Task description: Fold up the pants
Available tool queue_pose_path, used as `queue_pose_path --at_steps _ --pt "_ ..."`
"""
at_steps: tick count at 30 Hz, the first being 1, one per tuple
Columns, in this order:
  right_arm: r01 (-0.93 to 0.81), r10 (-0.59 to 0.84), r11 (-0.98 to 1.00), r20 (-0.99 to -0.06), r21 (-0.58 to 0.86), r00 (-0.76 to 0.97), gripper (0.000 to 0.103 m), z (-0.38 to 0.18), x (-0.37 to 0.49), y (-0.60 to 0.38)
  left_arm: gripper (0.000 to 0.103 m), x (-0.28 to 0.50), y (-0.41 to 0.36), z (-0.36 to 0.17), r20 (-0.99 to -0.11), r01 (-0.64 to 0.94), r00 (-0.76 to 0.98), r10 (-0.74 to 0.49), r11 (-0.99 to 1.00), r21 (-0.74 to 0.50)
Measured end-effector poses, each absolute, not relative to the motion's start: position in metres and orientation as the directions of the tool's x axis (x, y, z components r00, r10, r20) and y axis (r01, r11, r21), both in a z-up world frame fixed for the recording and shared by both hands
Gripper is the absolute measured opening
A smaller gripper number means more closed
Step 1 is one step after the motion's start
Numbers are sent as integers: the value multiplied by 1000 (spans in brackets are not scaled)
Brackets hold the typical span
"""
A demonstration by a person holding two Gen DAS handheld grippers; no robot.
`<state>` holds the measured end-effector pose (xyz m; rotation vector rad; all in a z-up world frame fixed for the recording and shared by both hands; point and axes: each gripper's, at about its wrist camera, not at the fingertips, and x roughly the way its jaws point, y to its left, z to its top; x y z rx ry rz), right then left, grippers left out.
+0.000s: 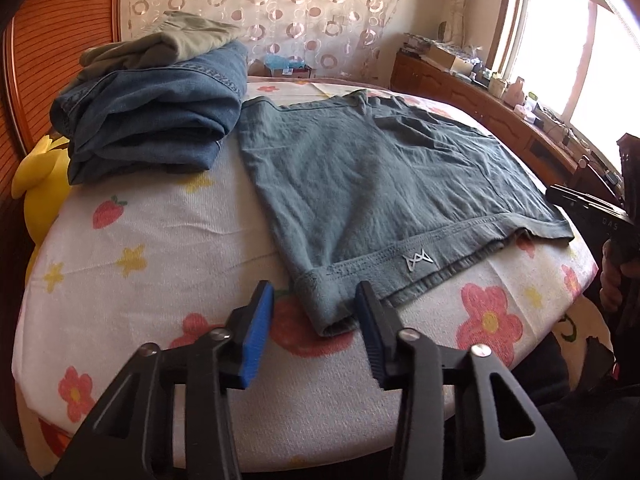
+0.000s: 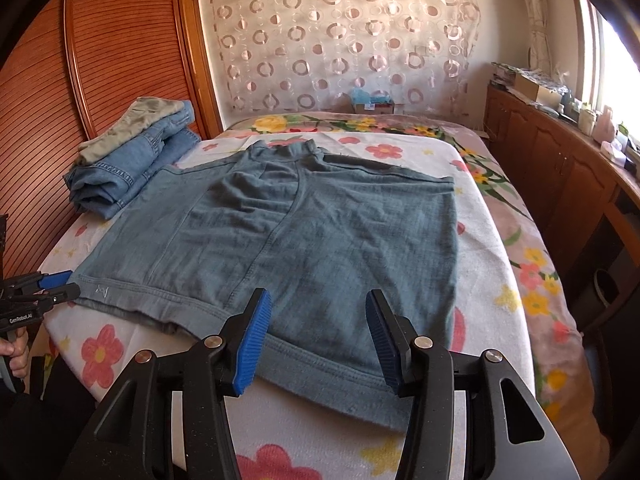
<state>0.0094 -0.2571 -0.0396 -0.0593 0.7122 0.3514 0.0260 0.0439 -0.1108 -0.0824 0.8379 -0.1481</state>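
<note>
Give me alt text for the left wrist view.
Grey-green pants lie folded flat on a flowered bed cover; the left gripper straddles their near corner, pads not pressing. Folded jeans are stacked behind.

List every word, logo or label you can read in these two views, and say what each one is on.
"GenRoboLAI", as best it reads: white print on the body of the left gripper, seen from the right wrist view.
"DAS": faint letters on the black right gripper body; the rest is cut off.
A zigzag emblem, no letters: small tag on the hem of the grey-green pants.
Box labels on the sideboard: too small to read.
</note>
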Motion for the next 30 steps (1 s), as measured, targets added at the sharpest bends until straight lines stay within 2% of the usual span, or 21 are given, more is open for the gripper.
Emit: queue_pose_path --at_steps 3,8,19,30 --pt "-333 293 941 -655 67 697 51 -37 14 -259 22 26 44 -111 -731 104 662 -168 986 -132" --pt "-322 292 943 -660 80 692 51 -41 17 -262 11 27 35 -103 -713 136 683 -159 987 -90" --pt "-322 323 938 -661 128 677 51 -51 16 -265 9 58 -17 -53 -641 291 720 -267 954 -70" --pt "-296 320 944 -641 149 698 51 -53 3 -281 9 93 -86 -33 -644 434 663 -381 897 -84"
